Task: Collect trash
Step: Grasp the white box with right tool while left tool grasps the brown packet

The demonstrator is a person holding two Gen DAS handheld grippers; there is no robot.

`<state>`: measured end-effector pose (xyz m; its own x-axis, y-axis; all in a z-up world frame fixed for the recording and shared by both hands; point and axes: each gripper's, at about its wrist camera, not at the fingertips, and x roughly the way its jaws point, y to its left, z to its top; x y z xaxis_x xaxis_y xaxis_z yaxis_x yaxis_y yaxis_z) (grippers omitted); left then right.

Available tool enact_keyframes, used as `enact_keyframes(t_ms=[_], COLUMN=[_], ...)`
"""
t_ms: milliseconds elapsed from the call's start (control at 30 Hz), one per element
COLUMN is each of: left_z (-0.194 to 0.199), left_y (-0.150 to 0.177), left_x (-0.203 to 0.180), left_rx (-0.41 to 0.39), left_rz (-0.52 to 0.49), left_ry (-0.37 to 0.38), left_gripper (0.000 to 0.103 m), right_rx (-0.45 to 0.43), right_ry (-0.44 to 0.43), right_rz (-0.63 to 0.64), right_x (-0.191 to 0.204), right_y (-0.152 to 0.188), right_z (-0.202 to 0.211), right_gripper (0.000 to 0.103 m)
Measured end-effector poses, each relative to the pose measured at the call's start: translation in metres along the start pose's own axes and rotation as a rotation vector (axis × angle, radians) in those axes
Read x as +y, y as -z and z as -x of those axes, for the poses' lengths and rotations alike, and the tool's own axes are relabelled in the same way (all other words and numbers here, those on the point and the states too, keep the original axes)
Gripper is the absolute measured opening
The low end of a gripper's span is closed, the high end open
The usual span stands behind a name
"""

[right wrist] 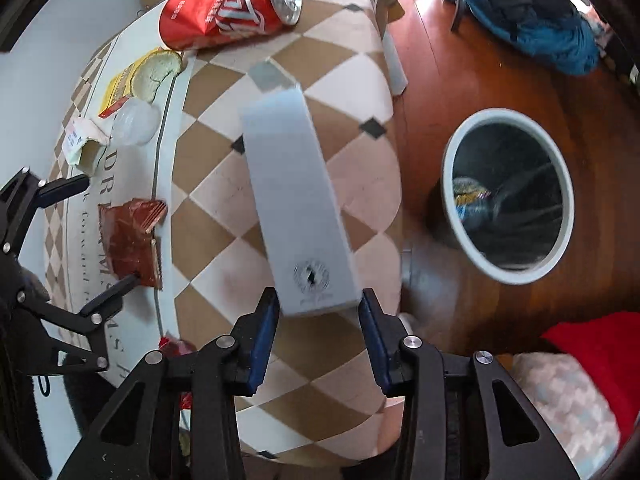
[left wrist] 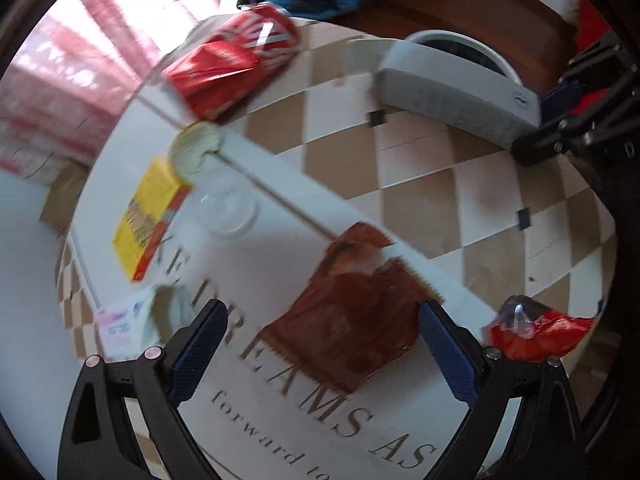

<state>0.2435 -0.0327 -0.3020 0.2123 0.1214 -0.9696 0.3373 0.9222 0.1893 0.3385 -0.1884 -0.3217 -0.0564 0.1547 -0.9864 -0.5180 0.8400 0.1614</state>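
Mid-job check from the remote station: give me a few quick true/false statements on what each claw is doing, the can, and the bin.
1. The right claw is shut on the grey box. True.
2. The left claw grips the red can. False: it is open, its fingers either side of the brown wrapper, and the can lies far off.
3. The red can stands upright. False: it lies on its side on the tablecloth.
4. The white-rimmed bin stands on the wooden floor beside the table. True.
5. The bin holds nothing. False: some colourful rubbish already shows inside.
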Motion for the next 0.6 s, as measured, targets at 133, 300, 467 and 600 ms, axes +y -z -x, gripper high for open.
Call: enact_keyframes(t_ms=[133,300,467,600], left_z=[-0.001,0.0,0.006,0.01], left_y=[-0.005,0.0,0.01,0.02], left_x=[-0.013,-0.022,-0.018,-0.01], left_rx=[0.006,0.006,0.001,0.0], left_rz=[-0.022,0.024,0.122,0.236], left_ry=[0.011,0.057,0.022,-0.002], left_gripper=[0.095,0.053,0.037,0.028], right_rx=[0.003,-0.032,-0.062,-0.068], right_ry=[0.004,0.0,0.03,0.066], right_rz=[0.018,0.019,0.01,0.021], right_x=[0.006,0.021,0.027,0.035], right_y=[0.008,-0.004,-0.026,-0.043], right_z=[-0.001,0.007,0.008,0.0], right_gripper=[0.043,0.059,0.06,0.06])
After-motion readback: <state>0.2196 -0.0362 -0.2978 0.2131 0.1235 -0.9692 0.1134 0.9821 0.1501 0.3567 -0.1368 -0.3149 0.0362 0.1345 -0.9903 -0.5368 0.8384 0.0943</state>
